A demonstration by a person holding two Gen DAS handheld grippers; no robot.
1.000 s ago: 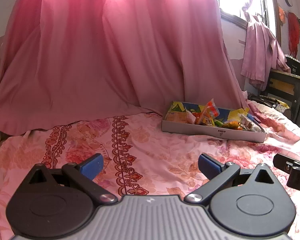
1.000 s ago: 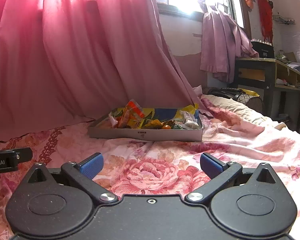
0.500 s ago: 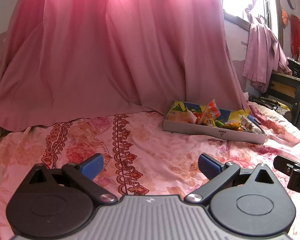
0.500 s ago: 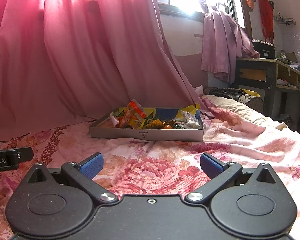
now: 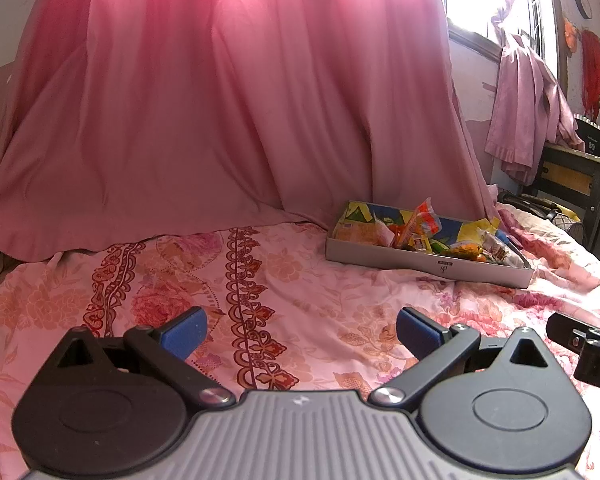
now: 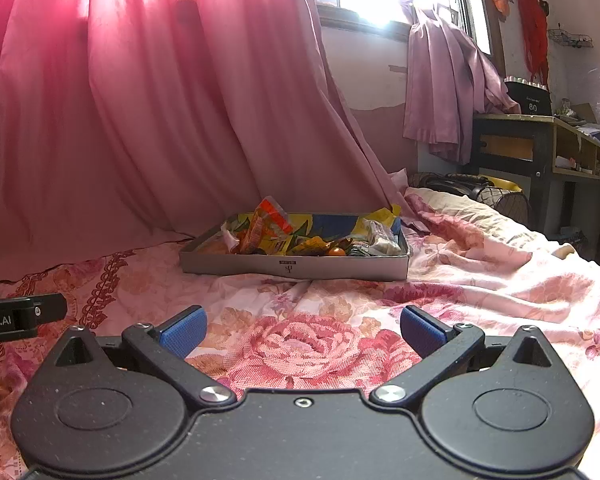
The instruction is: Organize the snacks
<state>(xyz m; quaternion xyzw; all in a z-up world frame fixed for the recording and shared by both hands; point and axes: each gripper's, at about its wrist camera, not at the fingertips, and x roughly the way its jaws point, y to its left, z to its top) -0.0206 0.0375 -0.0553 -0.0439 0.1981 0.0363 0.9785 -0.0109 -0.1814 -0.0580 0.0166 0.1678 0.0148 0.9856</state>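
A shallow grey box [image 5: 428,262] [image 6: 292,268] lies on the pink flowered bedspread [image 5: 300,292] [image 6: 480,280]. It holds a heap of coloured snack packets [image 5: 424,226] [image 6: 300,236], with an orange packet sticking up. My left gripper [image 5: 300,330] is open and empty, low over the bedspread, with the box ahead to the right. My right gripper [image 6: 302,328] is open and empty, with the box straight ahead. Each gripper's black body shows at the edge of the other's view.
A pink curtain [image 5: 220,120] [image 6: 140,120] hangs down onto the bed behind the box. A dark wooden desk [image 6: 540,148] stands at the right, past the bed's edge. A dark bag [image 6: 460,186] lies near the pillow end.
The left gripper has tilted up a little and the box looks slightly lower in its view. The right view is almost unchanged. Both grippers stay open.
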